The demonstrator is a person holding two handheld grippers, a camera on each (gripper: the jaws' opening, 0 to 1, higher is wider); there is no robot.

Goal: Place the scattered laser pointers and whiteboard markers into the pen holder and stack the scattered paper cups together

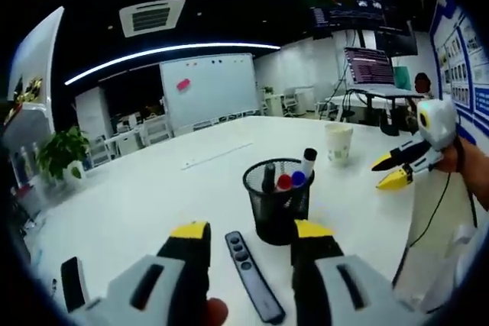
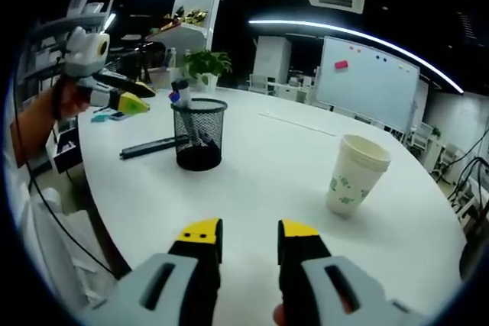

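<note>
Your left gripper (image 1: 248, 236) hung with jaws spread wide and nothing between them, just over the long black laser pointer (image 1: 253, 275) lying flat on the white table (image 1: 137, 196), beside the black mesh pen holder (image 1: 277, 200). That holder already stood upright with whiteboard markers (image 1: 296, 177) in it. Your right gripper (image 2: 249, 234) was also parted and held nothing, above bare tabletop. The stacked white paper cups (image 2: 354, 174) stood upright, well apart from the holder.
</note>
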